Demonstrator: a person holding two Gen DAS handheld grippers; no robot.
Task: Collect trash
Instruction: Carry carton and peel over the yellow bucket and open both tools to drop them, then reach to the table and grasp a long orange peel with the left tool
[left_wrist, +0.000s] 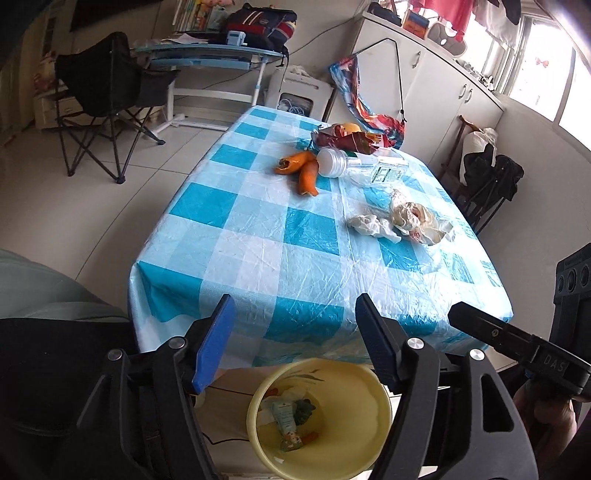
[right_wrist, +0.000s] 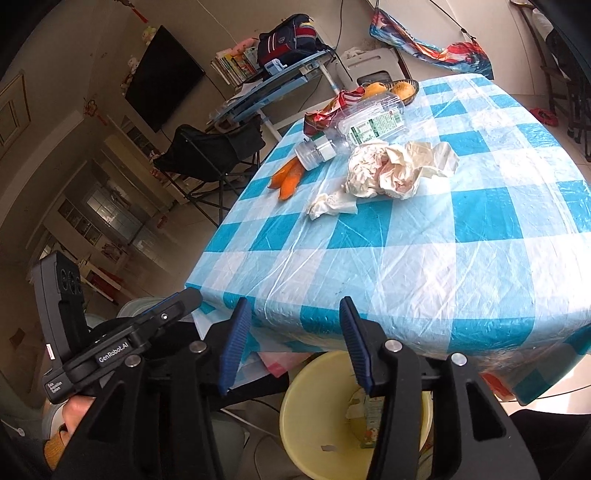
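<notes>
A yellow bin (left_wrist: 373, 398) (right_wrist: 314, 417) stands on the floor at the table's near edge, with a carton and scraps inside. On the blue checked tablecloth (left_wrist: 295, 254) (right_wrist: 443, 240) lie two carrots (left_wrist: 301, 170) (right_wrist: 288, 177), a clear plastic bottle (left_wrist: 354, 166) (right_wrist: 354, 133), a red wrapper (left_wrist: 347, 140) (right_wrist: 332, 107), a crumpled tissue (left_wrist: 371, 225) (right_wrist: 328, 205) and a crumpled plastic bag (left_wrist: 413, 218) (right_wrist: 388, 170). My left gripper (left_wrist: 295, 314) is open and empty above the bin. My right gripper (right_wrist: 293, 314) is open and empty above the bin too.
A basket of fruit (right_wrist: 402, 88) sits at the table's far end. A black folding chair (left_wrist: 99, 99) and a blue desk (left_wrist: 207, 55) stand beyond the table on the left. White cabinets (left_wrist: 436, 85) line the right wall.
</notes>
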